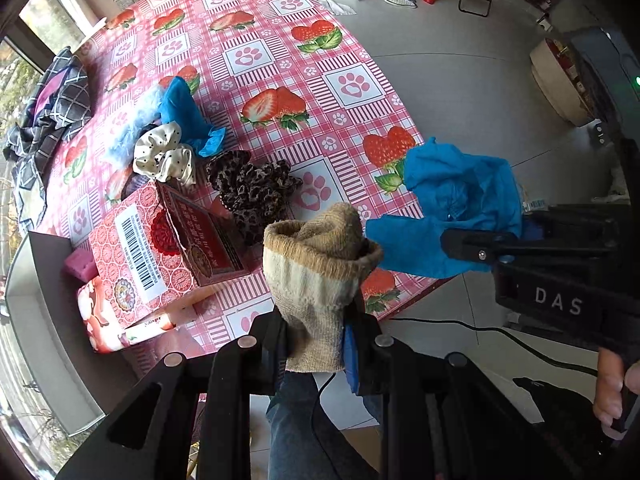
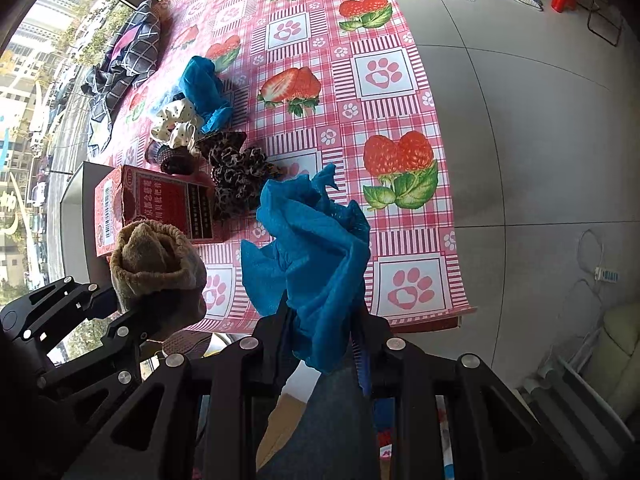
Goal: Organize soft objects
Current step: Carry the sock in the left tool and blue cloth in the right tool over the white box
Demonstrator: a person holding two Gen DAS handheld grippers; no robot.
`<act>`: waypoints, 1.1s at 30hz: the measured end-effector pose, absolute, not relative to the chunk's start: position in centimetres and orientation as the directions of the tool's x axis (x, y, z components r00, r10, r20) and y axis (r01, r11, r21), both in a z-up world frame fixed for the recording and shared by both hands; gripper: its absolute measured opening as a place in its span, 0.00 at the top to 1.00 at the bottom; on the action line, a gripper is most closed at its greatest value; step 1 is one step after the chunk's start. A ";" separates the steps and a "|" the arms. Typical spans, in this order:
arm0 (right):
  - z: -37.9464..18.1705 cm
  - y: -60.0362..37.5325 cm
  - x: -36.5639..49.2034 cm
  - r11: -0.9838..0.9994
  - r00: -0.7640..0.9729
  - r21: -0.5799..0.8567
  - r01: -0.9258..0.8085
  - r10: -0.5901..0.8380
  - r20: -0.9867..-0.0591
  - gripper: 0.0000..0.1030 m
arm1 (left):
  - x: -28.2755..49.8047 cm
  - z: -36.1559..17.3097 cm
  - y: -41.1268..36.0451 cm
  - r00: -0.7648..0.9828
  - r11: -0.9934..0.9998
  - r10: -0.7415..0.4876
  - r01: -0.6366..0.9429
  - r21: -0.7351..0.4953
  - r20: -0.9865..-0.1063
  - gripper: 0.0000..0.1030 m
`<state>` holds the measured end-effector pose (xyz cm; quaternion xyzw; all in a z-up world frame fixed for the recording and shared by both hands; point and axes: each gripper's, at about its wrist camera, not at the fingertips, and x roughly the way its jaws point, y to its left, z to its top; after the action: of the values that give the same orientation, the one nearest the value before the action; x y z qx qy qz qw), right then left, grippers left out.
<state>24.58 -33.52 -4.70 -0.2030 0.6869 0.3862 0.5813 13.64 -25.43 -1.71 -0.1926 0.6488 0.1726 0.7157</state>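
Evidently both loads are light and limp: left claw pinches the rolled beige sock low, right claw the bunched blue cloth.

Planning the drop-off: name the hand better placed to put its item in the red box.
Left, probably. Its left hand-held gripper, shut on the beige sock, hangs beside the red box; the right hand-held gripper holds blue cloth farther off.

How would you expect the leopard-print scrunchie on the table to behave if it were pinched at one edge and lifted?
The leopard-print scrunchie would probably sag and hang floppy, since it lies in loose, ruffled folds. It looks light for its bulk, being all gathered fabric. It seems unlikely to roll or slip, as its crumpled surface sits flat on the tablecloth.
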 end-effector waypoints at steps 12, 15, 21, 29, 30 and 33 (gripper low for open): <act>-5.2 -30.4 17.9 0.582 -0.265 0.291 -0.759 0.132 -0.955 0.73 | 5.7 -1.8 -23.0 0.135 0.873 0.013 -0.486 -0.054 -0.991 0.76; -4.8 -29.4 15.7 0.573 -0.272 0.302 -0.762 0.140 -0.952 0.73 | 3.3 -1.9 -22.0 0.143 0.870 0.004 -0.489 -0.067 -0.990 0.76; -4.7 -27.2 10.9 0.544 -0.282 0.297 -0.784 0.113 -0.953 0.73 | -1.5 -1.8 -19.8 0.154 0.862 0.014 -0.502 -0.066 -0.988 0.76; -3.2 -22.8 5.3 0.443 -0.254 0.274 -0.854 0.107 -0.961 0.73 | -7.1 -0.7 -15.5 0.193 0.807 0.052 -0.586 -0.072 -0.980 0.76; -3.0 -22.2 4.6 0.428 -0.250 0.271 -0.862 0.107 -0.962 0.73 | -7.8 -0.6 -15.0 0.197 0.798 0.058 -0.598 -0.072 -0.979 0.76; -2.6 -20.5 3.0 0.391 -0.243 0.265 -0.881 0.106 -0.964 0.73 | -9.6 -0.3 -13.4 0.205 0.765 0.083 -0.640 -0.070 -0.975 0.76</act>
<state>2.96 -20.48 -2.59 -0.3032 0.6393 0.4611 0.5355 -9.59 -13.40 -0.26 -0.2401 0.5808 0.2449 0.7383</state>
